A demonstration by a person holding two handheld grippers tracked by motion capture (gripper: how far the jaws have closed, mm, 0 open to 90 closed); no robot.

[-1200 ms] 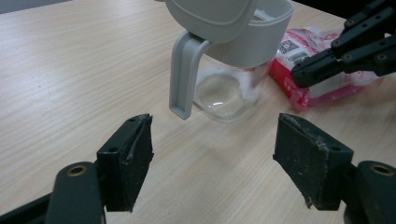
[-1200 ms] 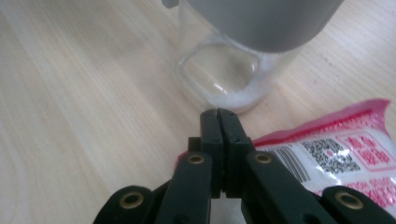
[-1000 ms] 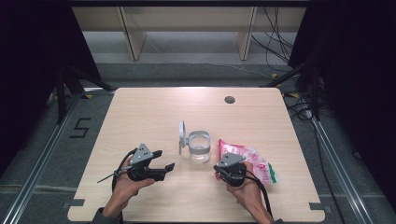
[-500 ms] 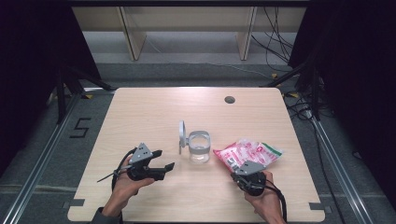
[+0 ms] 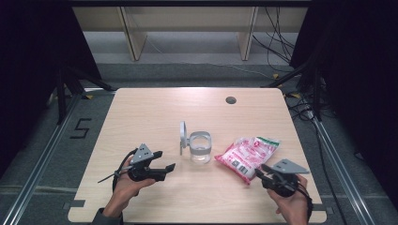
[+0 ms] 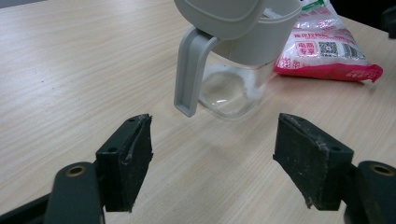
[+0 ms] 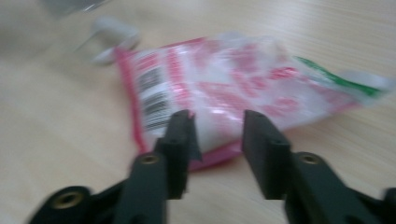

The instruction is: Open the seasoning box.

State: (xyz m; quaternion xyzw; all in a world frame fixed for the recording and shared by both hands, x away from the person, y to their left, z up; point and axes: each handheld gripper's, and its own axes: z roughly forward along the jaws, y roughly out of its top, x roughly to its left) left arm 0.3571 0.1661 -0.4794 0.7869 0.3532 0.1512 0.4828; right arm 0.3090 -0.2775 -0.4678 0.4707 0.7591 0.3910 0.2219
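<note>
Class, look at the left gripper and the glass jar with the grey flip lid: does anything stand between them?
Nothing visible does. The left gripper, jaws open, faces the glass jar across bare table. The pink bag lies beyond the jar, beside the right gripper.

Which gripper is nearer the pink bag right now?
Right. The right gripper sits at the pink bag's near corner, fingers open and just off its edge. The left gripper is across the table, beyond the glass jar.
</note>
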